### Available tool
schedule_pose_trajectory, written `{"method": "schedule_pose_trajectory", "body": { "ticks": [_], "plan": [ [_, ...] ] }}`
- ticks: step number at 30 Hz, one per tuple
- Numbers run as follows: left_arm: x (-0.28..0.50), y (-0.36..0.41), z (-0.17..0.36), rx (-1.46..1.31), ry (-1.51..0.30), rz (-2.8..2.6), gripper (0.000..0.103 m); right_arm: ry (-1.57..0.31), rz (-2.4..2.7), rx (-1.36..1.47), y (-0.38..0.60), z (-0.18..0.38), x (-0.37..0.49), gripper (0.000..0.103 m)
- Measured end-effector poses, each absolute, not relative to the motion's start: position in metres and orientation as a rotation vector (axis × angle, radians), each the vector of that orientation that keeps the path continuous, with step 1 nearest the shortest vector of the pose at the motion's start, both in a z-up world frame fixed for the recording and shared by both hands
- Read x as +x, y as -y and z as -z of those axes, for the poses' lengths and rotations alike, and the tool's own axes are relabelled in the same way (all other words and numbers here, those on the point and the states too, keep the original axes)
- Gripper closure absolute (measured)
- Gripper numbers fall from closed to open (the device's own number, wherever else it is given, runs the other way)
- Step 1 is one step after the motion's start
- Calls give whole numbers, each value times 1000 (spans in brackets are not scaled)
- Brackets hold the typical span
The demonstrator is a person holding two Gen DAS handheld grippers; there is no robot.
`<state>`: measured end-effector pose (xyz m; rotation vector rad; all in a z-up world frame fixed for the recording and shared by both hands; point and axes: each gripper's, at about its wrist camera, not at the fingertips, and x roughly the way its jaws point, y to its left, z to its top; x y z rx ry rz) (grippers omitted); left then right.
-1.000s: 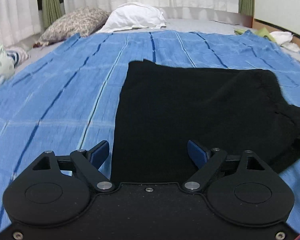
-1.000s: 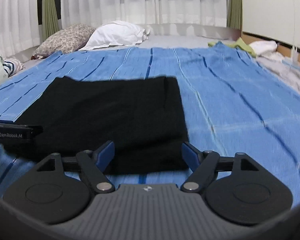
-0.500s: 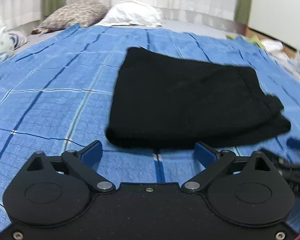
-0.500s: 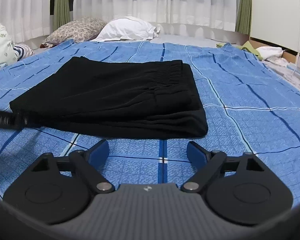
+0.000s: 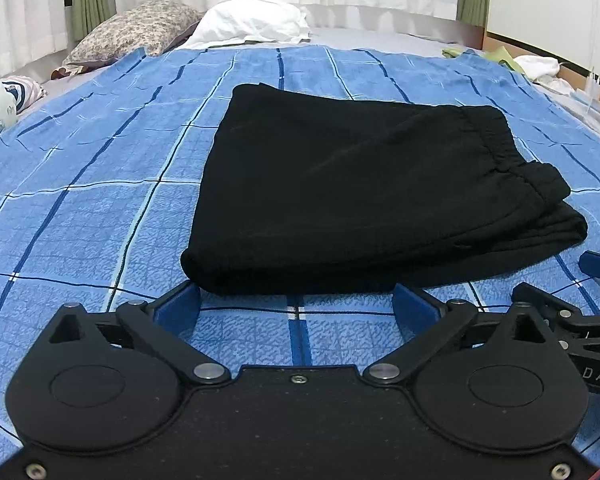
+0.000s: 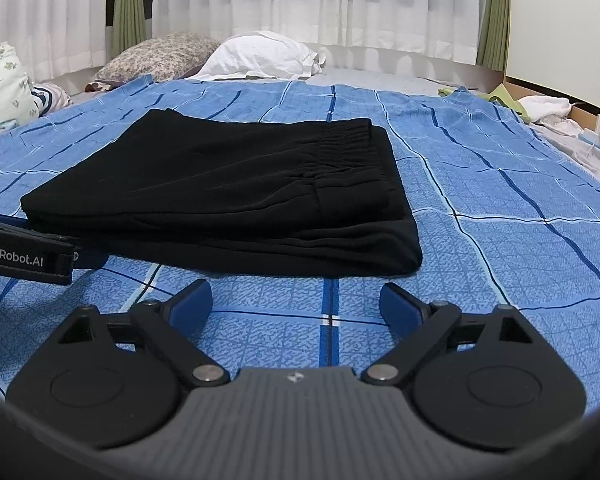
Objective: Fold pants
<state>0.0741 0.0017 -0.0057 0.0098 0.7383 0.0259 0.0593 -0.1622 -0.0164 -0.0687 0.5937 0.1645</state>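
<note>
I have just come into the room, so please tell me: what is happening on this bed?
A person is folding black pants with two hand-held tongs. The pants lie folded in a flat stack on the blue checked bedspread. The left tongs and right tongs have just been opening; both stand open just short of the stack's near edge, holding nothing.

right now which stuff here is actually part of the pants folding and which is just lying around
Part of the job:
- black pants, folded in a flat stack on the blue checked bedspread
- left gripper, fingers apart, nothing between them
- right gripper, likewise apart and empty

Just lying about:
- white pillow
- floral pillow
- green and white clothes at the bed's far right edge
</note>
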Motion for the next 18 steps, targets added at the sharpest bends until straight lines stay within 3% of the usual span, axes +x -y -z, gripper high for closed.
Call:
{"method": "schedule_pose_trajectory", "body": {
  "ticks": [18],
  "plan": [
    [75, -5, 9, -1, -723, -18, 0, -596, -163, -67, 163, 16, 60, 6]
  ]
}}
